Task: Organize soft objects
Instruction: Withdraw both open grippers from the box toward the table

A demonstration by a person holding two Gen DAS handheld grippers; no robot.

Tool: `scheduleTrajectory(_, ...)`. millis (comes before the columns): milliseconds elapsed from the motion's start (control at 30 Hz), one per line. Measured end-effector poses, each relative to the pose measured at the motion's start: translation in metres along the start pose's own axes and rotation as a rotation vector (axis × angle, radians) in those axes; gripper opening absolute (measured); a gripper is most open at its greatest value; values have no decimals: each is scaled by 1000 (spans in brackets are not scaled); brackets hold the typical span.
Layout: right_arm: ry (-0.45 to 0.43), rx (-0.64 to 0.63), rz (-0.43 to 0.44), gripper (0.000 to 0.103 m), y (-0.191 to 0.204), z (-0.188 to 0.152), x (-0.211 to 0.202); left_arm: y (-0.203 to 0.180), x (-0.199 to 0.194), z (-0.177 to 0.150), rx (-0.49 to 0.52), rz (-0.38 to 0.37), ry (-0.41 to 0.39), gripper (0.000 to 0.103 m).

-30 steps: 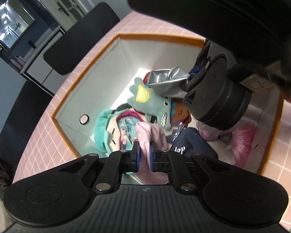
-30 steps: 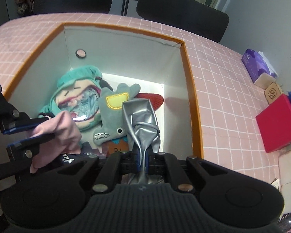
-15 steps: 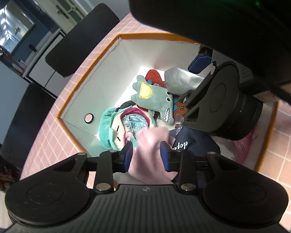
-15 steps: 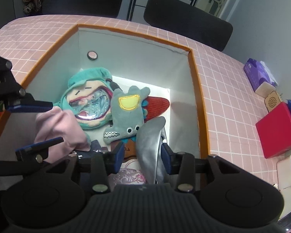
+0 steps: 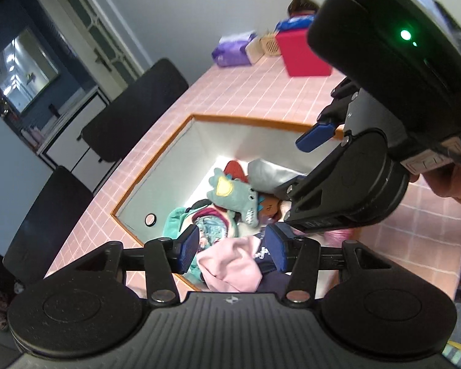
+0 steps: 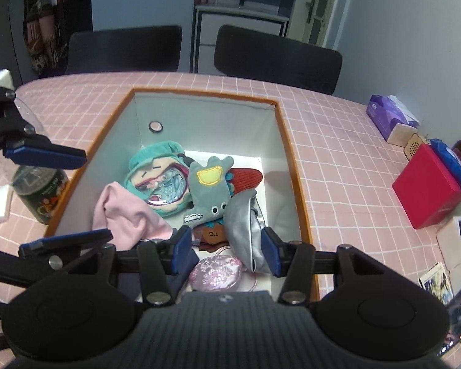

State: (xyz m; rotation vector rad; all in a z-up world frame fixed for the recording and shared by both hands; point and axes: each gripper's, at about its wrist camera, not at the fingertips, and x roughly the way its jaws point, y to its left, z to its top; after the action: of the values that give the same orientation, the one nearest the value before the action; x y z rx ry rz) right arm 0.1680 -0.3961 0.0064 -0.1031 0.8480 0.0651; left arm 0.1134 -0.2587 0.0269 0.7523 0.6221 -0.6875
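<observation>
Both drops look done. Left gripper (image 5: 232,247) spread, jaws just opened, pink cloth (image 6: 124,212) below the gap, untouched by the pads, lying in the box (image 6: 279,141) at its left near side. Right gripper (image 6: 224,250) likewise spread, just opened, silver pouch (image 6: 241,224) loose beneath, long axis running away from the gripper, toward the far wall. Grey-green plush (image 6: 210,190) and teal plush (image 6: 156,178) mid-box. Nothing soft seen outside the box; next pick unclear, neither gripper nearer.
</observation>
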Motion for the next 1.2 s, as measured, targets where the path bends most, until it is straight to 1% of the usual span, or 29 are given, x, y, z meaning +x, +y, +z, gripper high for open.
scheduleTrajectory(33,-10,7,8,54,1,-3,-5,-1,-6,-4,-5,-5,-12,59)
scheduleTrajectory(300,-83,65,69,54,19,-35,-46,-1,-54,-41,-36,-33,-133,59)
scheduleTrajectory(400,-112,79,98,66,30,-48,-61,0,-67,-56,-71,-39,-172,59)
scheduleTrajectory(500,-137,70,123,66,44,-58,-73,4,-78,-74,-111,-46,-198,59)
scheduleTrajectory(667,-188,39,147,66,71,-74,-91,11,-86,-105,-188,-27,-234,59)
scheduleTrajectory(833,-221,-8,114,67,99,-95,-93,13,-92,-135,-243,-2,-256,59)
scheduleTrajectory(1000,-231,-31,118,67,127,-112,-83,16,-96,-168,-336,22,-276,59)
scheduleTrajectory(1067,-234,-33,118,67,137,-116,-76,17,-94,-181,-367,43,-266,59)
scheduleTrajectory(1133,-234,-39,124,67,147,-119,-69,18,-91,-196,-394,79,-255,59)
scheduleTrajectory(1200,-229,-42,138,67,155,-120,-60,17,-86,-209,-400,117,-224,59)
